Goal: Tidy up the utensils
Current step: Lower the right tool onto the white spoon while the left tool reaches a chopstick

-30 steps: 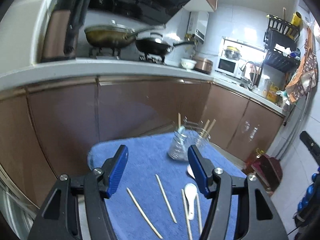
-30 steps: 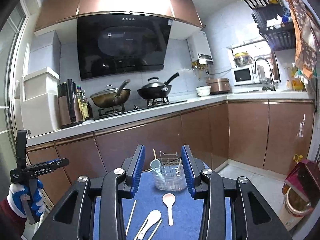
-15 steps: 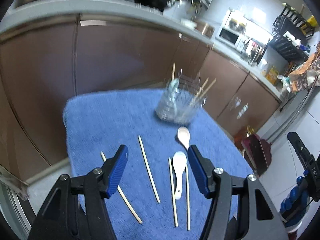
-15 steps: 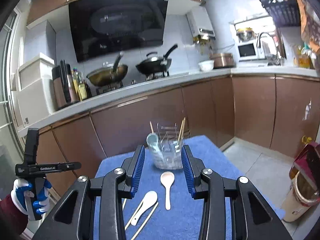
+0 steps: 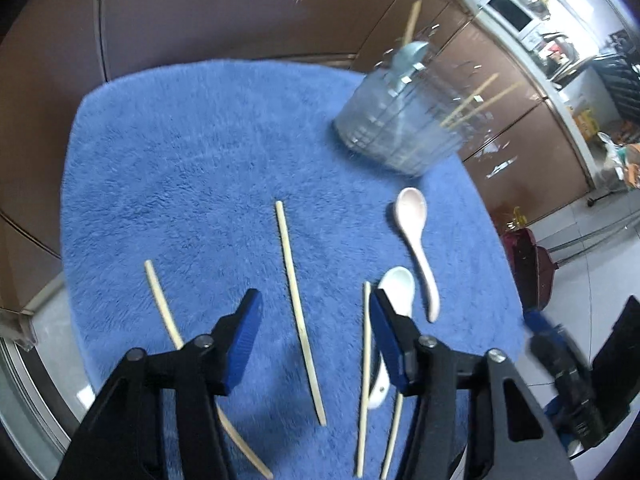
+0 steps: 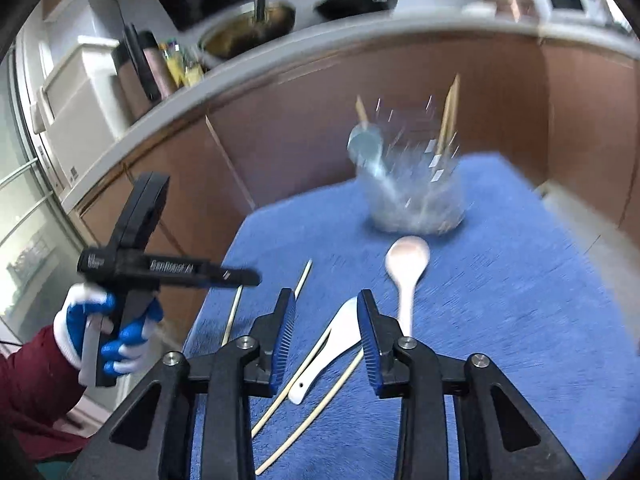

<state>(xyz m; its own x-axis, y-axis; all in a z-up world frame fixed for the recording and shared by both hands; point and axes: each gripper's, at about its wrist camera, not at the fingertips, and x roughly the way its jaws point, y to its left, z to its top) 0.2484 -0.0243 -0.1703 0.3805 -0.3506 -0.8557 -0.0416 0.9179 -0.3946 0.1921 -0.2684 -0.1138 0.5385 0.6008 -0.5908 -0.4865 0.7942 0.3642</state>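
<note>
- Utensils lie scattered over the blue towel (image 5: pixel 192 168): a pinkish spoon (image 5: pixel 416 240) sits nearest the holder, a white spoon (image 6: pixel 328 344) lies just beside it, and loose chopsticks (image 5: pixel 298 308) are spread out to either side.
- Clear utensil holder (image 5: pixel 400 128) stands at the far end of the towel, blurred in both views; inside it are a pale blue spoon (image 6: pixel 366 146) and several chopsticks leaning out past the rim (exact count hard to tell).
- Left gripper (image 5: pixel 312 328) hangs above the long middle chopstick, jaws spread wide and holding nothing.
- Right gripper (image 6: pixel 326 336) hovers over the white spoon's handle, jaws also apart and empty.
- In the right wrist view the left gripper's black body carries white lettering, too smeared to read for certain; the left hand (image 6: pixel 108 336) wears a blue and white glove.
- Behind the table run brown cabinets (image 6: pixel 304 120) under a pale counter, with pans (image 6: pixel 248 26) on the stove and a microwave (image 5: pixel 512 12) further along.
</note>
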